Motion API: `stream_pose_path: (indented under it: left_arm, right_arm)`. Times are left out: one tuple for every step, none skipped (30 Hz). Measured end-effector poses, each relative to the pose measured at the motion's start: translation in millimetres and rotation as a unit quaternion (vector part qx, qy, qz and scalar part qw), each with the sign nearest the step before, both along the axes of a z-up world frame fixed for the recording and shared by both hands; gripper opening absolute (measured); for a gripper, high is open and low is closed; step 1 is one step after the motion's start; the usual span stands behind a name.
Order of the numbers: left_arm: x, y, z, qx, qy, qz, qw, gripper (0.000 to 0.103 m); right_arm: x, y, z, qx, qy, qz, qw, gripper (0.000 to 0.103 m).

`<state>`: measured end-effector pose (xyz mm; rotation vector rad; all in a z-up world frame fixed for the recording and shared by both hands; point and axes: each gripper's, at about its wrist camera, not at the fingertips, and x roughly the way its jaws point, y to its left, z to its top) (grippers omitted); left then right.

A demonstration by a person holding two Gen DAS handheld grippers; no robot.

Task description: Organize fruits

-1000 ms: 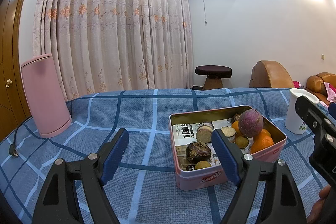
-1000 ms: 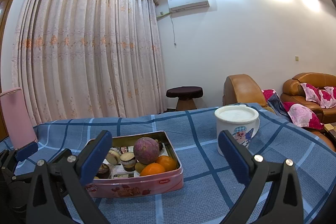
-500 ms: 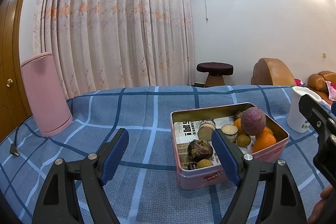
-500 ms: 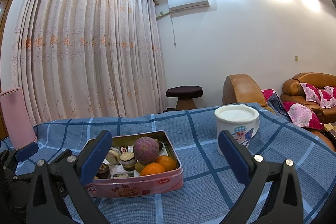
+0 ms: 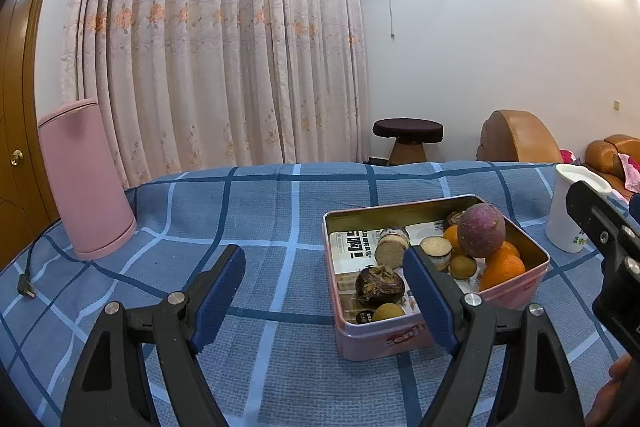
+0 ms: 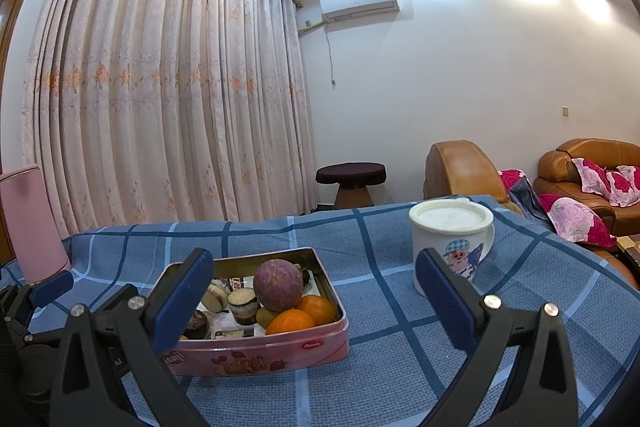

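A pink tin box (image 5: 384, 337) (image 6: 256, 357) sits on the blue checked cloth and holds a large purple round fruit (image 5: 480, 230) (image 6: 278, 284), oranges (image 5: 502, 269) (image 6: 291, 321), small brown fruits (image 5: 463, 265) and dark cup-shaped pieces (image 5: 378, 285). My left gripper (image 5: 324, 291) hovers open just short of the tin's left front corner, nothing between its blue pads. My right gripper (image 6: 314, 297) is open too, above the cloth, with the tin behind its left finger and nothing held.
A white lidded mug with a cartoon print (image 6: 452, 239) (image 5: 568, 211) stands right of the tin. A tall pink container (image 5: 86, 179) with a cord (image 5: 26, 287) is at the far left. The table's far edge (image 5: 320, 167) faces curtains; sofas (image 6: 592, 171) lie to the right.
The left wrist view has drifted very slightly; the tin sits a touch lower and to the right in it. Both grippers stay open and nothing on the table has moved.
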<state>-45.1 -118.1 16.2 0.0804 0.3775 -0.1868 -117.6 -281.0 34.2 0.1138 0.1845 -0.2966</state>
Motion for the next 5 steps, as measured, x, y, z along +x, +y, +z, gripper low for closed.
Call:
stream_pose_path:
  left_arm:
    - [0.1,0.2,-0.1,0.0,0.001,0.0,1.0,0.082]
    - [0.1,0.0,-0.1,0.0,0.001,0.001,1.0,0.082]
    - [0.3,-0.5,0.1,0.0,0.002,0.002,1.0,0.082]
    - [0.3,0.9,0.2,0.0,0.003,0.003,1.0,0.082]
    - [0.7,-1.0,0.2,0.001,0.004,0.004,1.0,0.082]
  right_arm:
    - [-0.2,-0.3,0.0,0.0,0.0,0.0,1.0,0.103]
    - [-0.4,-0.9,-0.7,0.0,0.0,-0.001,1.0,0.103]
    - [-0.2,-2.4,-1.7,0.001,0.001,-0.001,1.0,0.103]
    - [-0.3,-2.8,-1.7,0.001,0.001,-0.002,1.0,0.103]
    - [-0.4,-3.0,-2.3,0.001,0.001,-0.003,1.0,0.103]
